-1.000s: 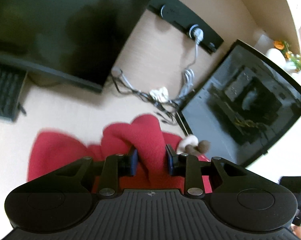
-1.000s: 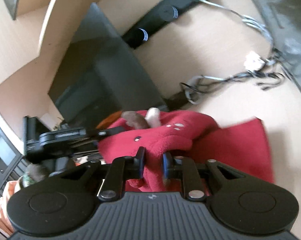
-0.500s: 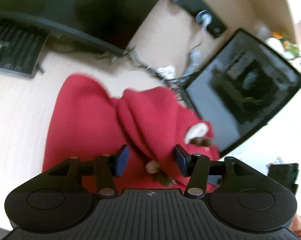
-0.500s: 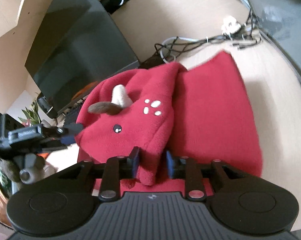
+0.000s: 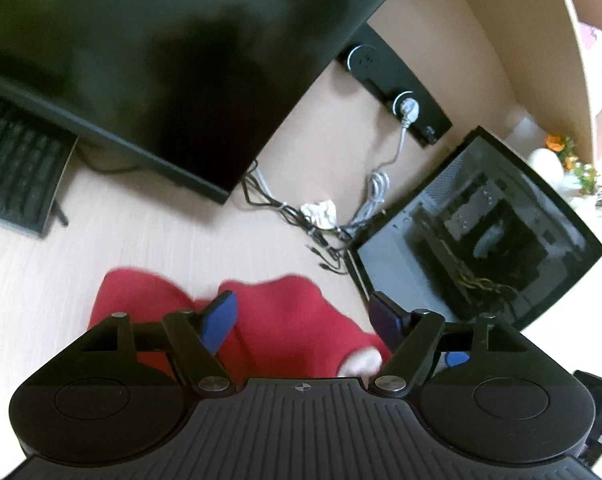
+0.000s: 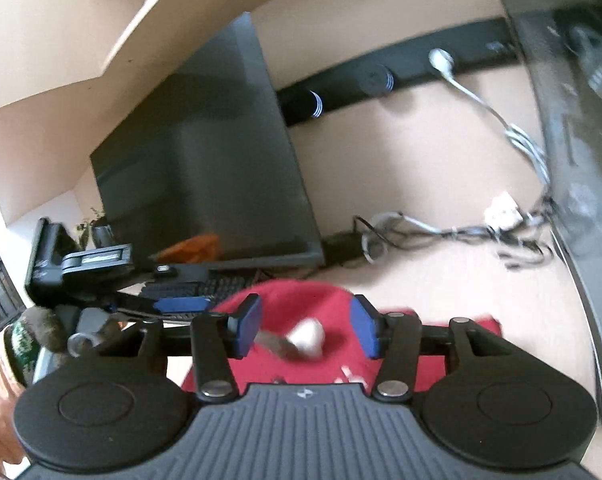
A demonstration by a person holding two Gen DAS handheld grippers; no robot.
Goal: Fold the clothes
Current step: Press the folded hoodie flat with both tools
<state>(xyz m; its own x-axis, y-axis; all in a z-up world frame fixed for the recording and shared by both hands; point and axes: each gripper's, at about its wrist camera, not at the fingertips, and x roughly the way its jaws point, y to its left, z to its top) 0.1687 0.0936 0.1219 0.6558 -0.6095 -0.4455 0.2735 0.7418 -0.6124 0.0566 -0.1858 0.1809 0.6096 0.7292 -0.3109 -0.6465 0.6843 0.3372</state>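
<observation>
A red fleece garment (image 5: 285,328) lies on the light wooden desk (image 5: 113,232), just below my left gripper (image 5: 305,316), whose blue-padded jaws stand wide apart above it. In the right wrist view the same garment (image 6: 301,308) shows its hood with a white horn (image 6: 309,336) and white spots. My right gripper (image 6: 307,326) is open with the hood between and below its jaws, not pinched. The other gripper (image 6: 101,272) shows at the left of the right wrist view.
A large dark monitor (image 5: 161,60) stands at the back, a black keyboard (image 5: 17,172) at the left. A glass-sided computer case (image 5: 481,232) stands at the right. Tangled cables (image 5: 321,216) and a black power strip (image 5: 393,84) lie behind the garment.
Both grippers held red fabric a second ago; both have opened and let it go. The garment has dropped onto the desk and both grippers have pulled back above it.
</observation>
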